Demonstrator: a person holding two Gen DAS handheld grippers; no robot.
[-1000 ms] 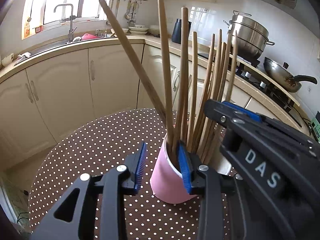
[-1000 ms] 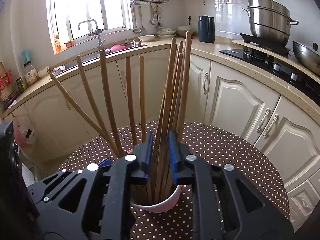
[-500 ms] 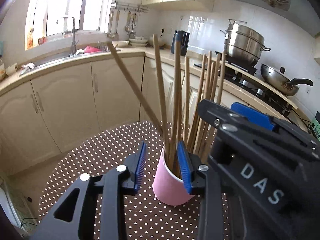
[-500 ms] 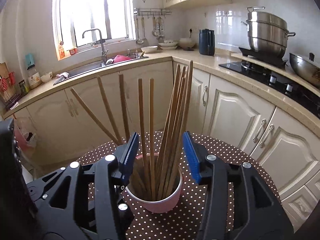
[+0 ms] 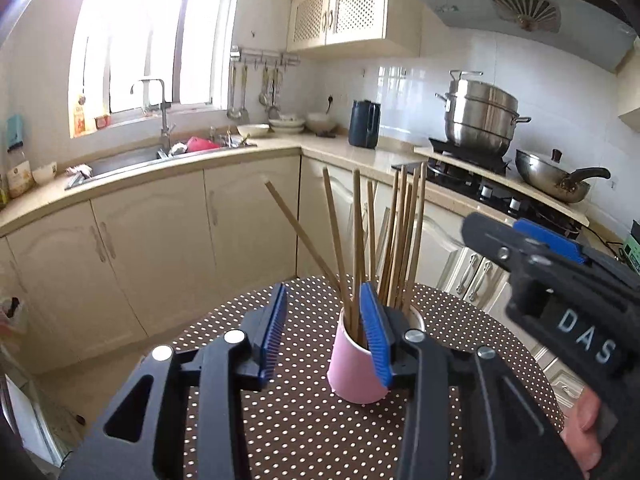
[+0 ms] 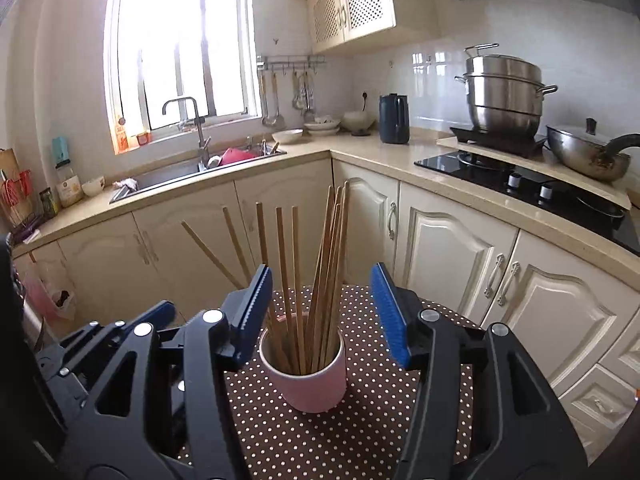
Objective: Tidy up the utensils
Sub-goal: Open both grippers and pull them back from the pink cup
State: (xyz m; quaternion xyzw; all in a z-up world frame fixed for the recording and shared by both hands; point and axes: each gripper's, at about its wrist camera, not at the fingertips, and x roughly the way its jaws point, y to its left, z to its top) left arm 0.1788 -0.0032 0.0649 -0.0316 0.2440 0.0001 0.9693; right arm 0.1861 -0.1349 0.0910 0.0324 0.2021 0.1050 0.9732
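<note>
A pink cup [image 6: 308, 380] is seen standing upright on a round table [image 6: 360, 432] with a brown cloth covered in white dots. The cup is filled with long wooden chopsticks [image 6: 324, 272]. Most of them are bunched together and lean a little to the right, a few stand straight up, and one chopstick [image 5: 300, 236] is tipped far out to the left.

The right gripper [image 6: 322, 316] is held above the near side of the cup. Its jaws are opening, and the blue pads [image 6: 390, 320] are set apart from the chopsticks (the sticks are seen in the gap, but no pad touches them). Nothing is held by it.

The left gripper [image 5: 322, 340] is held near the cup from the other side. Its jaws are opening too. The cup is seen partly behind the right-hand blue pad [image 5: 374, 340], and the gap between the pads shows mostly the dotted cloth. Nothing is gripped there. In the left wrist view, the black body of the right gripper is seen at the right edge, with the letters DAS on it, and part of a hand [image 5: 584, 428] is seen under it.

Behind the table, cream cupboards [image 6: 452, 256] run along the wall. A sink [image 6: 180, 172] with a tap is set under a bright window [image 6: 180, 40]. A dark kettle [image 6: 394, 118] stands in the corner. A big steel pot [image 6: 504, 96] and a wok [image 6: 584, 152] are placed by the black stove [image 6: 520, 184].
</note>
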